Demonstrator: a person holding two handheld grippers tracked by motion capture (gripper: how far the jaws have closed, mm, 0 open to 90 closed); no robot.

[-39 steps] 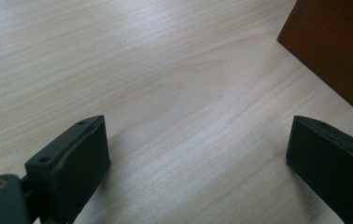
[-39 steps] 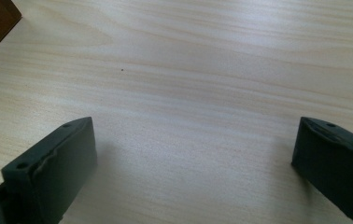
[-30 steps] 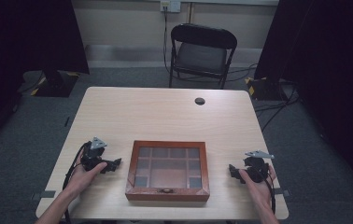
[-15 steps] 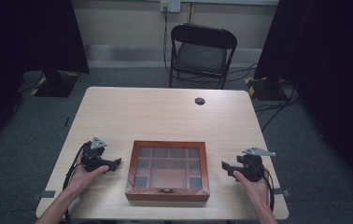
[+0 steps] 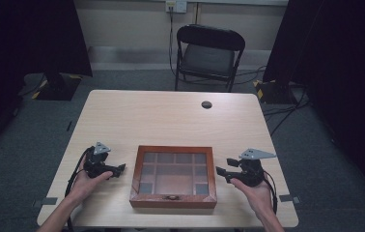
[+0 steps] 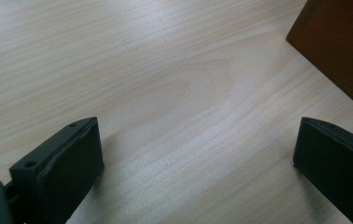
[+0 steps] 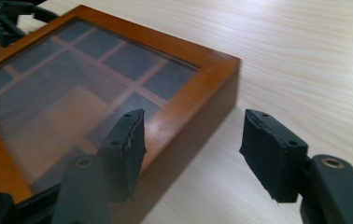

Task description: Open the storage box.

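Wooden box (image 5: 173, 176) with a glass lid is seen near the front edge of the table (image 5: 171, 116), between the two grippers, long side running left to right. Right gripper (image 5: 224, 172) is held just beside the box's right wall; in the right gripper view its jaws have just been closing but stand apart, straddling the box's right rim without visible contact. Left gripper (image 5: 119, 169) is rested on the table left of the box, jaws wide apart, nothing between them but bare wood. Right hand (image 5: 258, 193) is judged nearer, so a grab on the right rim is likely next. Inside, divided compartments are seen through the glass; contents cannot be told. A small metal clasp (image 5: 172, 197) sits on the front wall.
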